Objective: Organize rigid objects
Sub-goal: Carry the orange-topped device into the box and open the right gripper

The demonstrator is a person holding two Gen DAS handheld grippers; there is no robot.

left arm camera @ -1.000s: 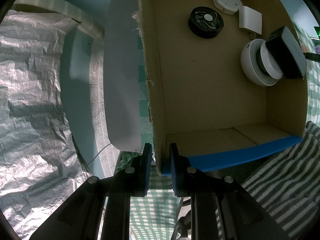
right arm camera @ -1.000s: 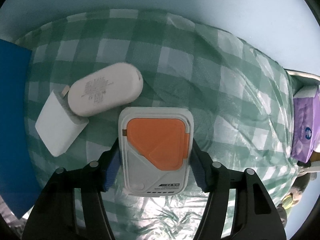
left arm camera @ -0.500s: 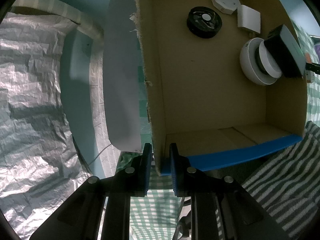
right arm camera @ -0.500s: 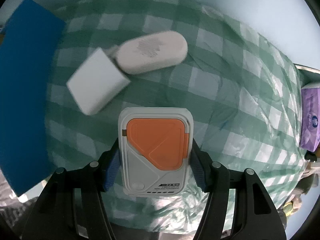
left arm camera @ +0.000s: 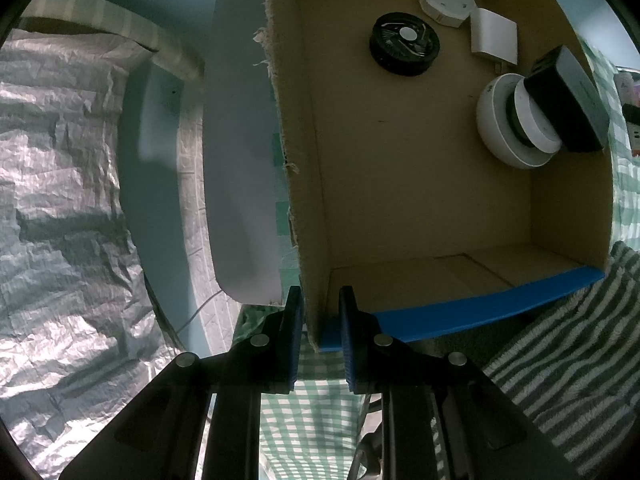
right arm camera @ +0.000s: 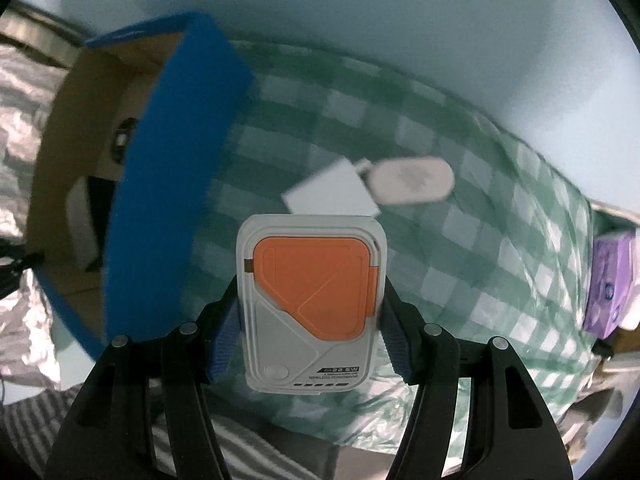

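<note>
Power bank [right arm camera: 312,304], grey with an orange panel, sits clamped between the blue pads of the right gripper [right arm camera: 310,320], held above the green checked cloth [right arm camera: 460,264]. Down on that cloth lie a white square charger [right arm camera: 332,192] and a white oval case [right arm camera: 412,180], touching each other, both blurred. Off to the left stands the cardboard box [left arm camera: 420,160] with its blue outer wall. The left gripper [left arm camera: 318,332] pinches the box's near corner wall, jaws narrow on the cardboard. Inside the box: a black round fan [left arm camera: 404,46], a white octagonal puck [left arm camera: 446,2], a white adapter [left arm camera: 494,36], a white round device [left arm camera: 516,120] and a black block [left arm camera: 568,100] leaning against it.
</note>
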